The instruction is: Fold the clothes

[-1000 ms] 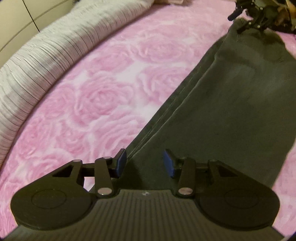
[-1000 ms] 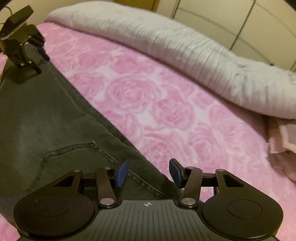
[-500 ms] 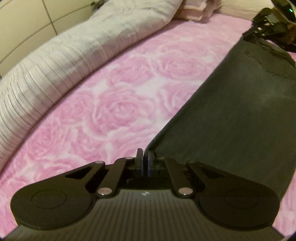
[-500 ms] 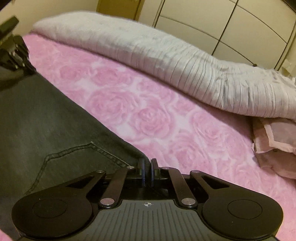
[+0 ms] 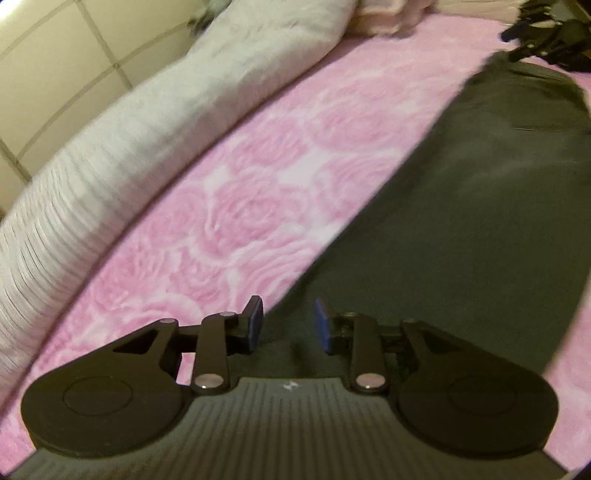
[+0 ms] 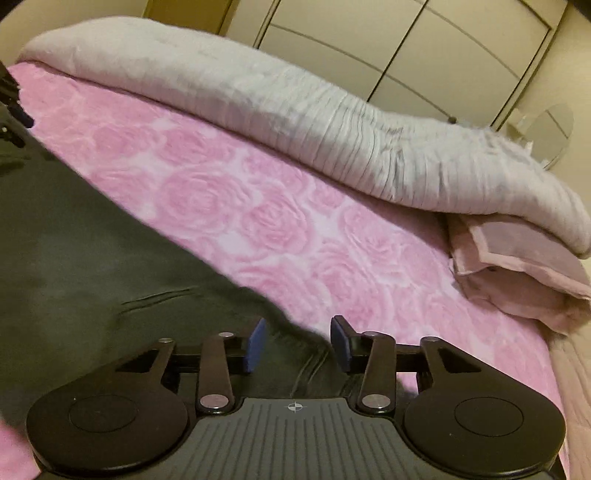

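Observation:
Dark grey jeans [image 5: 461, 206] lie folded lengthwise on the pink rose-patterned bedspread [image 5: 258, 192]. My left gripper [image 5: 288, 325] is open over one end corner of the jeans, holding nothing. My right gripper [image 6: 299, 343] is open over the other end of the jeans [image 6: 92, 251], near the back-pocket seam. The right gripper also shows far off in the left wrist view [image 5: 543, 33], and part of the left gripper shows at the left edge of the right wrist view [image 6: 11, 110].
A long rolled grey-white duvet [image 6: 295, 122] lies along the far side of the bed, also in the left wrist view [image 5: 129, 140]. A folded pale pink cloth [image 6: 517, 277] sits at the duvet's end. Cream wardrobe doors [image 6: 406, 48] stand behind.
Half a second ago both grippers were shut on the jeans' corners. Now both have opened and let the jeans go; the jeans rest on the bed.

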A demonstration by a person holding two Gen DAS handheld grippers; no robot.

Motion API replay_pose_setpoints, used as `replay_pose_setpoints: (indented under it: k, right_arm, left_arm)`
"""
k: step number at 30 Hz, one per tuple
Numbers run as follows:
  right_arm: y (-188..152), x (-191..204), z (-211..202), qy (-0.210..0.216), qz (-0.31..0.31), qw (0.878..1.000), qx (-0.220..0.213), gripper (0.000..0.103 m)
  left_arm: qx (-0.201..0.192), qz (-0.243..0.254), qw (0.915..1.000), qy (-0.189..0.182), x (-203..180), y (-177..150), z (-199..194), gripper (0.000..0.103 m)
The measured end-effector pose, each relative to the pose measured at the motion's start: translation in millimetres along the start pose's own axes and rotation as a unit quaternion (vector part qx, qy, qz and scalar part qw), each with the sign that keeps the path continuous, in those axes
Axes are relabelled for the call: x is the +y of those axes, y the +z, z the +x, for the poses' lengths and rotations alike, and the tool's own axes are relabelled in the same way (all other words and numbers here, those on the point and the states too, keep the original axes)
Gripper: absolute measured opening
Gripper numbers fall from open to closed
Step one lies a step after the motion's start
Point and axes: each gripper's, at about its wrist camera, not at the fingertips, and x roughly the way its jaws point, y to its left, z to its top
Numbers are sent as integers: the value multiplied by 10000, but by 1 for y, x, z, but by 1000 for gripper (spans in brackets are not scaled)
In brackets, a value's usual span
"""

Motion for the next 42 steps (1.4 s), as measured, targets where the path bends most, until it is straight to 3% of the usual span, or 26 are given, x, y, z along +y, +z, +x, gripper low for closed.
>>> replay_pose_setpoints:
  k: [3, 7, 15, 19, 22, 25, 30, 37, 39, 42]
  right_arm:
    - [-16, 29, -34, 145, 351, 9992, -135, 47]
    - [-40, 71, -77, 399, 891, 9947, -310, 47]
    - [-82, 129, -110, 740, 1789, 9808, -220, 47]
    - [-92, 134, -108, 770, 2169, 9730, -178, 47]
    - [-97, 134, -104, 822, 2357, 9682, -181, 47]
    - [-97, 133, -100, 924, 2614, 9603, -297, 47]
    - [-94, 132, -89, 1100, 3075, 9438, -504, 47]
    - [-76, 132, -66, 1134, 3593, 9249, -515, 46]
    - [-74, 130, -63, 1072, 3647, 9237, -489, 17]
    - [-69, 130, -78, 987, 3491, 9307, -471, 9]
  left_arm:
    - [-571, 646, 9962, -118, -49, -1, -42, 28]
    - [-1185, 1913, 9730, -515, -127, -7, -75, 30]
    - [-1602, 3470, 9221, -602, -229, 5, -53, 30]
    - [-1692, 3863, 9061, -324, -255, 15, -27, 30]
    - [-1609, 3730, 9133, -289, -257, 27, -9, 21]
    - [-1542, 3394, 9270, -408, -246, 38, -8, 2]
    - [-1607, 2710, 9451, -867, -220, 50, -23, 0]
    - [-1707, 2495, 9471, -1080, -200, 57, -42, 1]
    - [-1698, 2545, 9461, -1060, -200, 58, -43, 1]
    - [-1715, 2731, 9419, -937, -204, 56, -44, 1]
